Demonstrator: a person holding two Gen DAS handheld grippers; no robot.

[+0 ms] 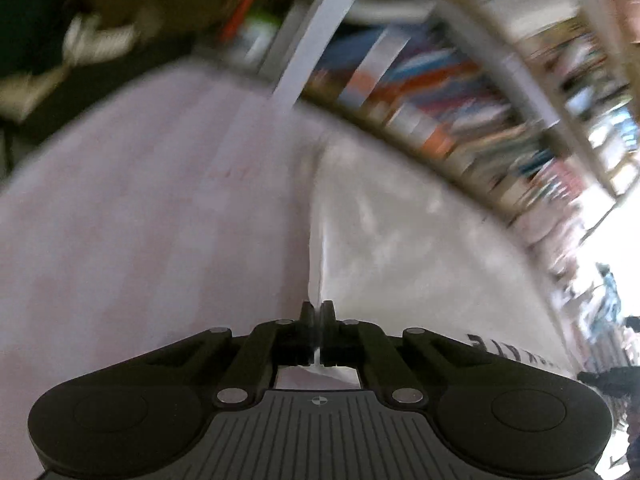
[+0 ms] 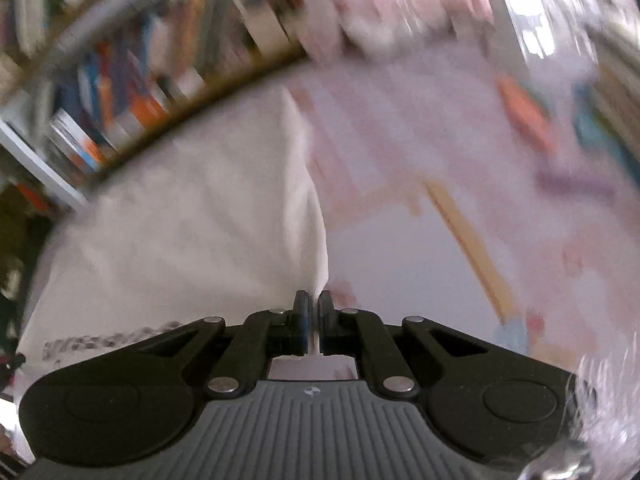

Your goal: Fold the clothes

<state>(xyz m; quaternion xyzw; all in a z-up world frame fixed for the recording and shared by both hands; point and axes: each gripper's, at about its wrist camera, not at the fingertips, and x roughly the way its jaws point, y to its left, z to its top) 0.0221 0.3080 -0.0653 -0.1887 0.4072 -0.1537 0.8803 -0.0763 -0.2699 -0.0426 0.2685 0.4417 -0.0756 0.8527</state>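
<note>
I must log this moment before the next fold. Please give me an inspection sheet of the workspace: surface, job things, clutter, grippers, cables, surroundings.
Surface: pale pink striped cover, blurred by motion.
Job's things: white garment with dark lettering near one edge; an edge of it runs into each gripper.
Clutter: orange and purple shapes on the far side in the right wrist view, too blurred to name.
Grippers: left gripper shut on the white garment; right gripper shut on the same garment.
Cables: nothing seen.
Surroundings: bookshelf packed with books behind the surface; bright window.
</note>
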